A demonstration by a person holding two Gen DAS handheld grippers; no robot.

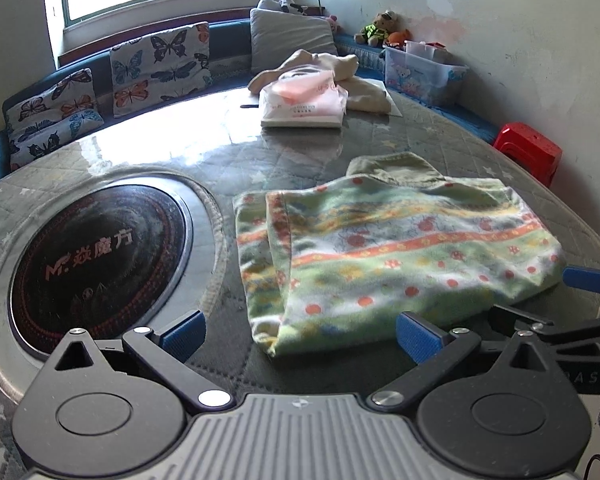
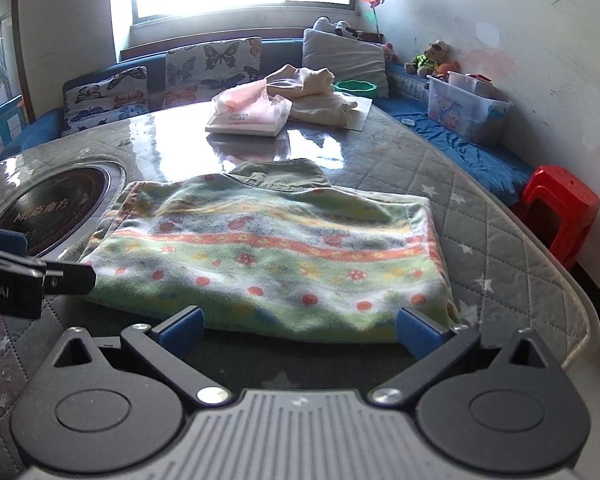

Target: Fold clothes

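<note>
Green patterned garment (image 2: 268, 252) lies folded into a compact rectangle on the table (image 2: 500, 240); we judge this piece nearly done. Our left gripper (image 1: 300, 338) and right gripper (image 2: 300, 330) have jaws apart, empty. Cream clothes (image 2: 312, 92) behind await folding.

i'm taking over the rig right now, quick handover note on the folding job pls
Left gripper: open, empty, near the garment's left edge.
Right gripper: open, empty, at its near edge.
Patterned green garment: lies on the quilted table beside the round cooktop, folded into a compact rectangle.
Cream clothes: heaped unfolded at the far end.
Left: probably tidy the fold, then the cream pile.
</note>
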